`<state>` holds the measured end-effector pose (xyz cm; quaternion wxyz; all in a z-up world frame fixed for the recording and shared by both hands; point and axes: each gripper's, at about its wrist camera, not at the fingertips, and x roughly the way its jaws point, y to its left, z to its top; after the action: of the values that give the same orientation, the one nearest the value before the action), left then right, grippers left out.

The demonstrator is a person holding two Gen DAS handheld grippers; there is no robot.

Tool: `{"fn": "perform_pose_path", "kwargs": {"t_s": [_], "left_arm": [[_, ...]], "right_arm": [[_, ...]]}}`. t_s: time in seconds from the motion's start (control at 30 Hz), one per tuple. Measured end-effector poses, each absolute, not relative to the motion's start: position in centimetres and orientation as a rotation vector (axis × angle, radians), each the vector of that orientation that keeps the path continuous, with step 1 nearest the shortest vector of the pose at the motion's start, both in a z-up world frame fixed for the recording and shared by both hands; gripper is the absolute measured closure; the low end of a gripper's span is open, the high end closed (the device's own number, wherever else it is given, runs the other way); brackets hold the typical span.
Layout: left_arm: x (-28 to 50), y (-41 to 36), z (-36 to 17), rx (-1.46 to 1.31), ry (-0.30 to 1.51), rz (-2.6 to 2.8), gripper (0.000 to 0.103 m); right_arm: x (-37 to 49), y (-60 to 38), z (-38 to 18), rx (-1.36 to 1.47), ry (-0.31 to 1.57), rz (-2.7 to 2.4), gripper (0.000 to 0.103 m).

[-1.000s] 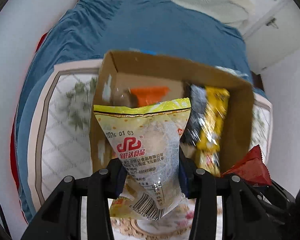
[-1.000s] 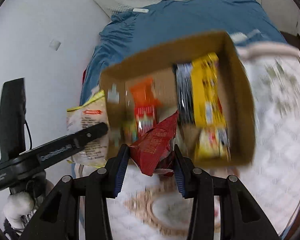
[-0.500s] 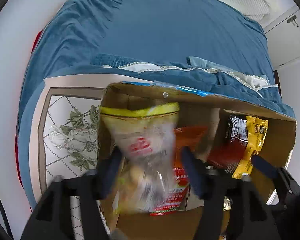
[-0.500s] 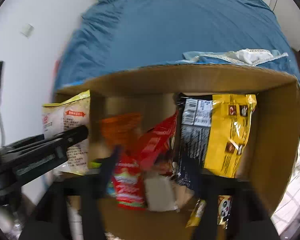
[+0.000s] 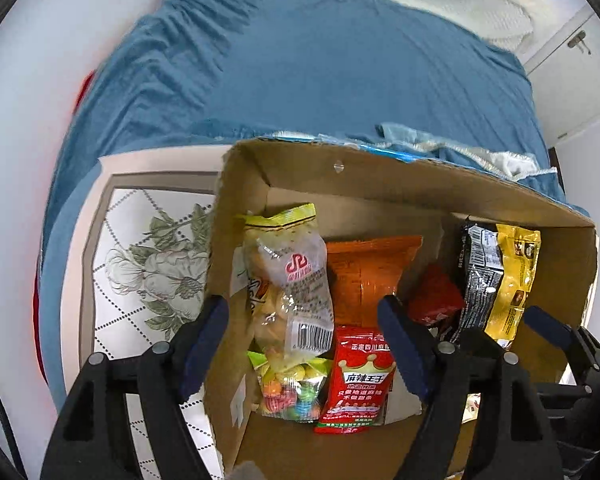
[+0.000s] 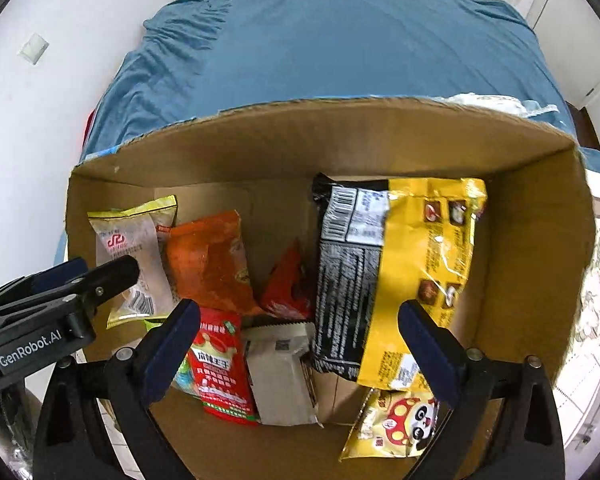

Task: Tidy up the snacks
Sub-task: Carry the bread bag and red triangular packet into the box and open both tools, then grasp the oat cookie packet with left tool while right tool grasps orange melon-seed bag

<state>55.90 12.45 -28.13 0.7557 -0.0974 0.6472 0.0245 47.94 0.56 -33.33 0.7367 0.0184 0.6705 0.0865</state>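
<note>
A cardboard box (image 5: pixel 380 184) (image 6: pixel 340 136) holds several snack packs. The clear and yellow bag (image 5: pixel 292 280) (image 6: pixel 128 256) lies in its left part, free of my left gripper (image 5: pixel 302 348), which is open with its jaws astride the box's left wall. The small red pack (image 5: pixel 434 300) (image 6: pixel 288 288) lies in the middle between an orange bag (image 6: pixel 208 260) and a black and yellow bag (image 6: pixel 396 264). My right gripper (image 6: pixel 296 344) is open and empty over the box's near side. A red crown-printed pack (image 5: pixel 360 380) and a panda pack (image 6: pixel 400 424) lie near the front.
The box stands on a floral-patterned surface (image 5: pixel 140 280) in front of a bed with a blue cover (image 5: pixel 320 60). White walls are on the left, and white cupboard doors (image 5: pixel 580 60) are at the right.
Both grippers moved over the box and opened. The clear yellow bag dropped from the left gripper into the box's left part; the red pack dropped from the right gripper into the middle.
</note>
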Motion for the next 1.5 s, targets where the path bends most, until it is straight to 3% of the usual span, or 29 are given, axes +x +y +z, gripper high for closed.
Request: {"fn": "perform_pose_path", "kwargs": {"t_s": [0.13,0.23,0.63,1.0,1.3,1.5], "left_arm": [[53.4,11.7,-26.5,-0.147,1.318,0.084,0.027],[51.1,11.3,-25.5,-0.137,1.267,0.097,0.016],[43.5,9.1,-22.1,-0.110,1.134,0.122,0.016],[37.7,7.9,-18.1,-0.126,1.031,0.139,0.016],[33.8,7.7,-16.0,-0.158,0.990,0.170,0.016],[30.8,7.3,-17.4,-0.171,1.033,0.186,0.016]], "right_arm": [[46.1,-0.2,-32.1,0.009,1.408,0.173,0.002],[44.2,-1.1,-31.1,0.010,1.371,0.161,0.002],[37.2,-2.6,-28.2,-0.033,1.248,0.122,0.002],[31.4,-3.5,-22.3,-0.081,1.102,0.110,0.002],[27.6,-3.9,-19.6,-0.046,1.078,0.143,0.002],[24.1,-6.0,-21.0,0.032,1.149,0.149,0.002]]}}
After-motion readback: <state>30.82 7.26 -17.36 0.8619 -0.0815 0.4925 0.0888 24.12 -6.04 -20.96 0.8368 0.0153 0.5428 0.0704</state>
